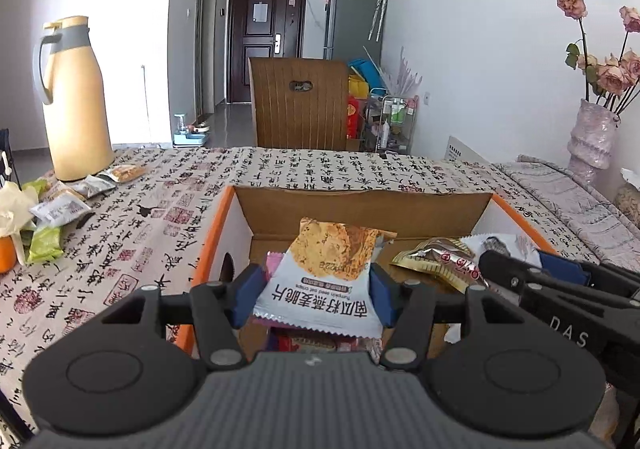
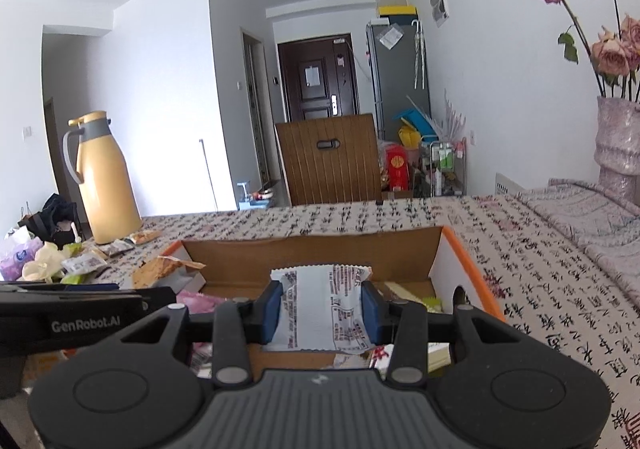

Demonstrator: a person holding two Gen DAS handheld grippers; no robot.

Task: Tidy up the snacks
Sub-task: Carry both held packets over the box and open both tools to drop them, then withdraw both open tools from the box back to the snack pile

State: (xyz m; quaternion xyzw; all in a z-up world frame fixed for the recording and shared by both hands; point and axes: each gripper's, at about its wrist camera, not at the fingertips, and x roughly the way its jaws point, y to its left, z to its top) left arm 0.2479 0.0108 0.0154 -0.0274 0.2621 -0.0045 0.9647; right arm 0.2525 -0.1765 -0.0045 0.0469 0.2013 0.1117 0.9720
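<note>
Above the open cardboard box (image 1: 360, 209), I hold two packets: my left claw (image 1: 318, 289) is closed on an oat crisp packet (image 1: 328, 269), my right claw (image 2: 322, 311) is nearly shut on a white printed packet (image 2: 320, 309). To do this well, I think I should lower each one deep inside the box walls before I let go, one claw at a time, so they do not collide. The box stands on the counter (image 1: 140, 209) with a calligraphy cloth; left of the box stands a yellow thermos (image 1: 76, 101) with loose snacks (image 1: 52, 209) beside it.

Both wrist views look forward, slightly down, close over the shared box (image 1: 440, 209), seemingly side by side
</note>
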